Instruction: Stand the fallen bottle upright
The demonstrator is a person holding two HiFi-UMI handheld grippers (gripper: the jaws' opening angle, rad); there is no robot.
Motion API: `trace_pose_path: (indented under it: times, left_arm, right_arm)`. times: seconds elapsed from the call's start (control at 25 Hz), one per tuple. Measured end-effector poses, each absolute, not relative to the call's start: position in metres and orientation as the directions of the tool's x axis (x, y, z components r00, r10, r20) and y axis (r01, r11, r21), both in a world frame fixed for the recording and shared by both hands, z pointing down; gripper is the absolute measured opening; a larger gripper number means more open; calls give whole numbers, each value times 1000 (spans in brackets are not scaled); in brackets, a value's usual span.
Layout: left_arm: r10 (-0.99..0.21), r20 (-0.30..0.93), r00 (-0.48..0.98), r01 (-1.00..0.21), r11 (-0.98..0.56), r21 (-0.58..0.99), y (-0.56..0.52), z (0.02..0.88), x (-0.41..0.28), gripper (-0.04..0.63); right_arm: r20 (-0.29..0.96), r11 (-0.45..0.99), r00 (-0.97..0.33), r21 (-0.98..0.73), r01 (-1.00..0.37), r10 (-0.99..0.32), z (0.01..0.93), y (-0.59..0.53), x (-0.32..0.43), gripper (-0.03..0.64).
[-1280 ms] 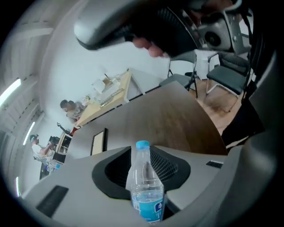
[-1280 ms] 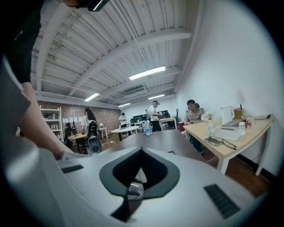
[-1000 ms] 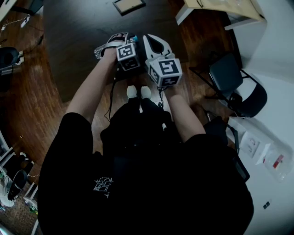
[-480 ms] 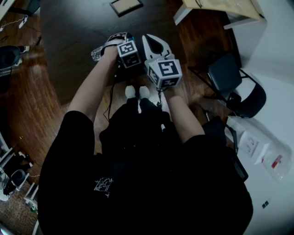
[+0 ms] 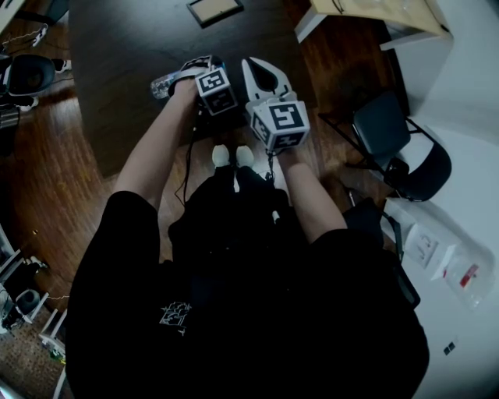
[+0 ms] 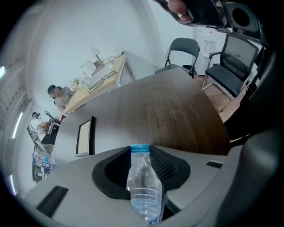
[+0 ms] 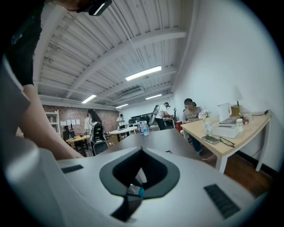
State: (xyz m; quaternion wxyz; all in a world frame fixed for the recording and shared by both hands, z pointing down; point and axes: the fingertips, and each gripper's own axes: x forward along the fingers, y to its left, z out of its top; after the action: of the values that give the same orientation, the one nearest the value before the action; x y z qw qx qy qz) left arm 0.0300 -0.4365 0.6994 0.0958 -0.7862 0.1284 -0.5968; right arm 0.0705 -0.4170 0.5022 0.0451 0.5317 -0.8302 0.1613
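Observation:
A clear plastic bottle [image 6: 144,190] with a blue cap [image 6: 140,149] sits between the jaws of my left gripper [image 6: 142,156], cap pointing away along them. The jaws have just been closing and now press on its sides. In the head view the bottle [image 5: 161,82] sticks out leftward from the left gripper [image 5: 189,72], low over the dark table [image 5: 132,47]; I cannot tell whether it touches. My right gripper [image 5: 251,67] hovers just right of the left one, jaws together, holding nothing. In the right gripper view only a narrow dark slit shows between its jaws.
A framed picture [image 5: 214,9] lies flat at the table's far side. Black chairs [image 5: 398,144] stand on the wood floor to the right. A light wooden desk [image 7: 226,128] with a laptop and small items stands by the white wall.
In the head view the left gripper has crept slightly up the picture and the bottle's free end has slid further left. The right gripper has stayed put.

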Motion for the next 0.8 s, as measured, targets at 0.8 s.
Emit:
trace_pose_path:
  times: [0.8]
  left_arm:
    - [-570, 691, 444, -451, -809, -377, -448, 586, -9, 121]
  right_arm:
    - [212, 435, -473, -202, -877, -855, 482, -406, 40, 8]
